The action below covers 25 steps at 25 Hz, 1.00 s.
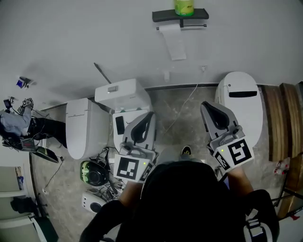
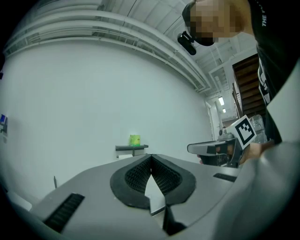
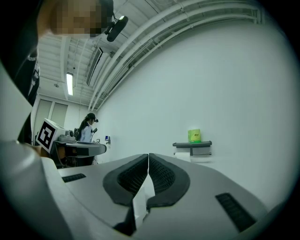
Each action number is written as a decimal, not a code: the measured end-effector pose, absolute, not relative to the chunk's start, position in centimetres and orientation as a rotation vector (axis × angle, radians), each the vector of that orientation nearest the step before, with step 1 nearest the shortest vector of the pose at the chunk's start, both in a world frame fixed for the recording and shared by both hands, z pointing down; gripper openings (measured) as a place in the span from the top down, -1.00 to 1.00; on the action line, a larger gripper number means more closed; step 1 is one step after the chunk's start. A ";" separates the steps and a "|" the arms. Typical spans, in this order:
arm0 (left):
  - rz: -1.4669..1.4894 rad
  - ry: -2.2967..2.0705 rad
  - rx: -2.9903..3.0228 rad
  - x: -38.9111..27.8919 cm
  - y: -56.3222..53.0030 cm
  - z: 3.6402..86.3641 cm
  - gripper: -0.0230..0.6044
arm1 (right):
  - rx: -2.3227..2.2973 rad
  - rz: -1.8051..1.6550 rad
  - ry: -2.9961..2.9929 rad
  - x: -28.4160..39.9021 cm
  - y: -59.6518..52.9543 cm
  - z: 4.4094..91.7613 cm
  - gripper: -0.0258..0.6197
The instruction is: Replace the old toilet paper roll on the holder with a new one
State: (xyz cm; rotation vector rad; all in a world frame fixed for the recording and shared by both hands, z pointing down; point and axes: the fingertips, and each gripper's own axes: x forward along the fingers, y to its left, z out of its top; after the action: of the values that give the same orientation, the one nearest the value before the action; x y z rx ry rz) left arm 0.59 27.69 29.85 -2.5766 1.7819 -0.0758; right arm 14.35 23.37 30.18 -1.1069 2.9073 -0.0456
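What looks like a green-wrapped roll (image 1: 183, 6) stands atop the wall holder (image 1: 163, 15), white paper (image 1: 174, 43) hanging beneath.

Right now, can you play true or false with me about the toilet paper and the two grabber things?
1. A green-wrapped roll sits on top of the holder's shelf. True.
2. The left gripper is holding that green-wrapped roll. False: its jaws are shut together with nothing between them, and the roll is far off on the wall.
3. A strip of white paper hangs down the wall from the holder. True.
4. The right gripper has its jaws wide open. False: they are shut together and hold nothing.
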 end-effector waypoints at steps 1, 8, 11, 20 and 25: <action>-0.077 1.787 -2.575 0.6 27.3 29.9 0.85 | -1.106 -0.048 2.907 14.4 22.9 30.2 0.87; -0.058 1.776 -2.585 0.7 24.9 30.4 0.85 | -1.084 -0.051 2.909 13.7 20.9 30.6 0.87; -0.051 1.764 -2.598 0.5 23.6 30.7 0.85 | -1.073 -0.041 2.921 12.9 20.0 30.7 0.87; -0.036 1.751 -2.627 -1.5 17.4 31.5 0.85 | -1.085 -0.028 2.959 10.5 14.2 31.7 0.87; -0.059 1.768 -2.651 -3.8 12.9 32.5 0.85 | -1.077 -0.046 2.995 8.1 9.7 32.7 0.87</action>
State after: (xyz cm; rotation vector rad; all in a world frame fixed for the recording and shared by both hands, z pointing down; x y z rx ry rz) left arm -3.82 12.86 32.50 -2.6514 1.7682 -0.0587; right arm 8.07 9.73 32.72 -1.0770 2.9947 -0.0458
